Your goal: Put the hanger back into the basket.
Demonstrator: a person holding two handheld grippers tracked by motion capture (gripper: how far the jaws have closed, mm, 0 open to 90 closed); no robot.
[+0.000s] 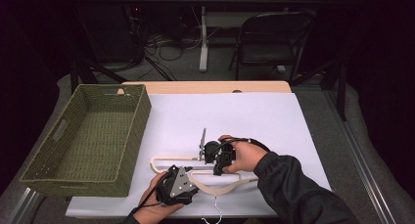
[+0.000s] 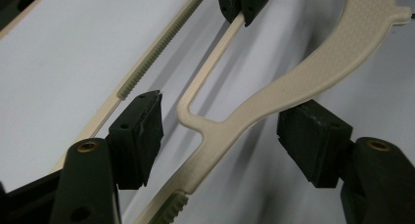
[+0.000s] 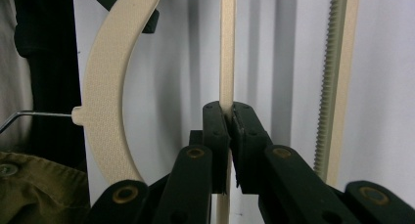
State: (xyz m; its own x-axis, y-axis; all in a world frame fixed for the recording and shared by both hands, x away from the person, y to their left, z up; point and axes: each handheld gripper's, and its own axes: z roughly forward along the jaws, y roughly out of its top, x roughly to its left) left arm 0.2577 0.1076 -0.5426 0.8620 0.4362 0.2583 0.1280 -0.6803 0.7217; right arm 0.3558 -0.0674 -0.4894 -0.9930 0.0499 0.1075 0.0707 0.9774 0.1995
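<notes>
We're mid-grasp on the cream hanger (image 1: 205, 177), which lies flat on the white table (image 1: 254, 116) near the front edge, well apart from the green woven basket (image 1: 83, 136) at the left. Our read: the hanger is probably headed for that basket, so the lift and transfer are all still to do. Basket looks bare inside from the high view.

Done so far: right gripper (image 3: 229, 117) has its jaws pressed onto the hanger's thin inner bar (image 3: 226, 48), bar pinched between the pads. The toothed bar (image 3: 337, 62) runs parallel just beside it, not gripped.

Left: left gripper (image 2: 230, 136) has its jaws spread, straddling the spot where the thin bar meets the curved shoulder (image 2: 313, 72). Pads sit either side of the hanger, no contact that we can see. It needs to close before we have a two-point hold.

Pose: right hand (image 1: 244, 155) comes in from the lower right, dark sleeve, its gripper pointing left across the hanger. Left hand (image 1: 156, 204) enters from the bottom edge, gripper (image 1: 177, 185) aimed forward and right over the near shoulder. The two grippers are near each other, not touching. Wire hook (image 3: 29, 115) sticks out toward us.
</notes>
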